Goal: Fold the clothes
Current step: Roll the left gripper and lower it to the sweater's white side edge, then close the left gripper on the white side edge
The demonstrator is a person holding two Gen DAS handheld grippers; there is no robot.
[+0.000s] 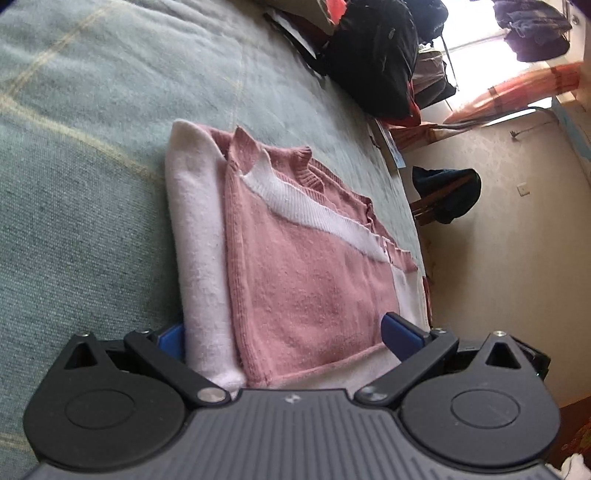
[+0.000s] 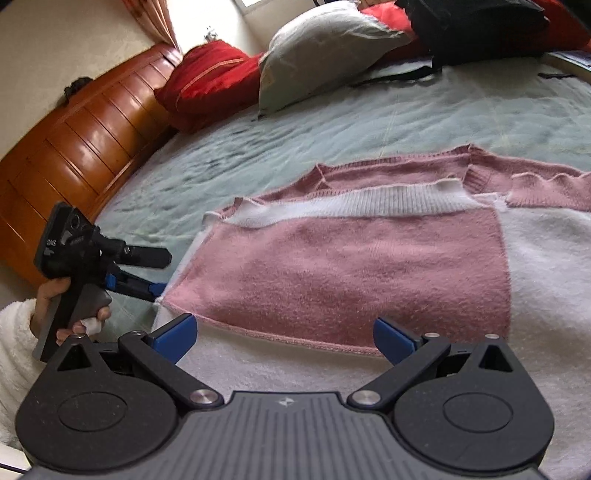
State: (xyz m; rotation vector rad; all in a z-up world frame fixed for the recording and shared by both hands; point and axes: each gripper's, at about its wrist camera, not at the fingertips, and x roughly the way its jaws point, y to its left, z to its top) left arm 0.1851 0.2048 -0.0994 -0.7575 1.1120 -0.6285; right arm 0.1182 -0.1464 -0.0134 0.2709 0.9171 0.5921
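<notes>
A pink and white knit sweater [image 1: 303, 280] lies folded flat on the grey-green bedspread [image 1: 92, 155]. My left gripper [image 1: 286, 336] is open wide at the sweater's near edge, and the folded white side [image 1: 199, 236] and pink panel run in between its blue fingertips [image 1: 400, 332]. In the right wrist view the same sweater [image 2: 351, 273] fills the middle. My right gripper [image 2: 286, 336] is open just above its white lower part, touching nothing that I can see. The left gripper [image 2: 162, 271], held by a hand, sits at the sweater's left edge.
A red pillow [image 2: 210, 81], a grey pillow [image 2: 325, 48] and a black backpack [image 2: 476, 26] lie at the far end of the bed. A wooden headboard [image 2: 81, 147] runs along the left. Beyond the bed edge stands a chair with dark clothes [image 1: 447, 192].
</notes>
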